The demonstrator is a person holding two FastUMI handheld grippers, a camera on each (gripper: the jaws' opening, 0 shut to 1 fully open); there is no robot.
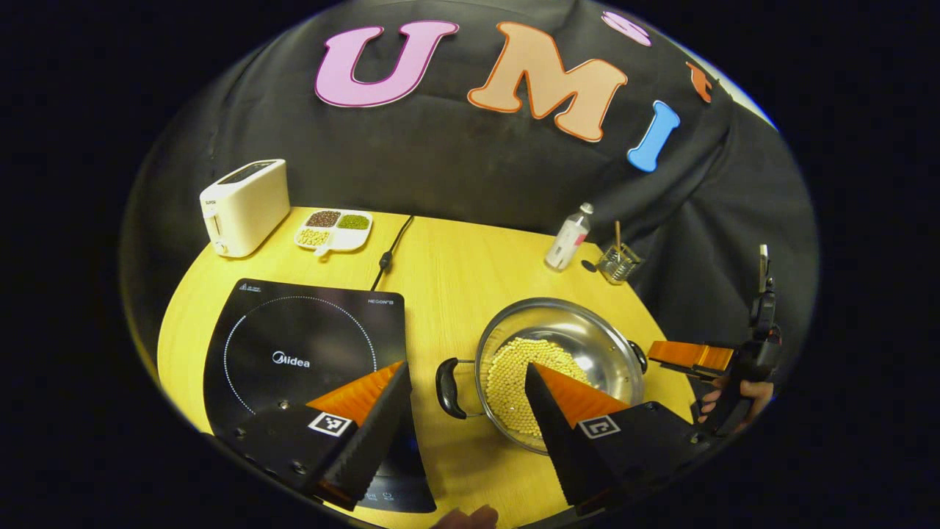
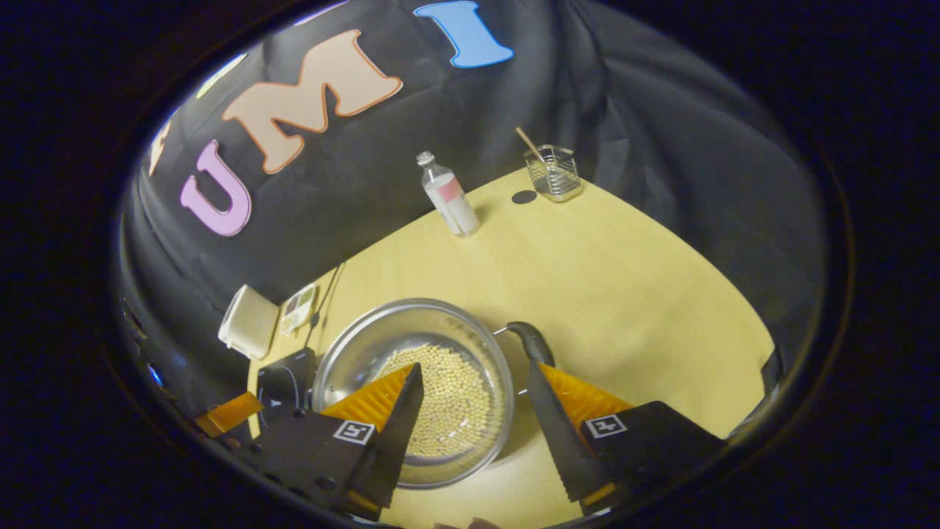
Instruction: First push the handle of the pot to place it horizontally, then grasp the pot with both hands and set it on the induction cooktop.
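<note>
While the right gripper [image 2: 470,411] gapes, its finger hides the pot [image 2: 411,360] handle's end.

Right gripper [image 2: 470,411], jaws apart, straddles the pot [image 2: 411,382] rim and handle [image 2: 530,342] on the table [image 2: 646,294].

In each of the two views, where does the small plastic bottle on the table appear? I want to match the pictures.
Left gripper view: the bottle stands at the table's far edge, right of centre, left of the glass holder and beyond the pot.
Right gripper view: the bottle stands upper centre, at the far edge, left of the glass holder.
Shared landmark: the pot of beans, nearer than the bottle in both.
</note>
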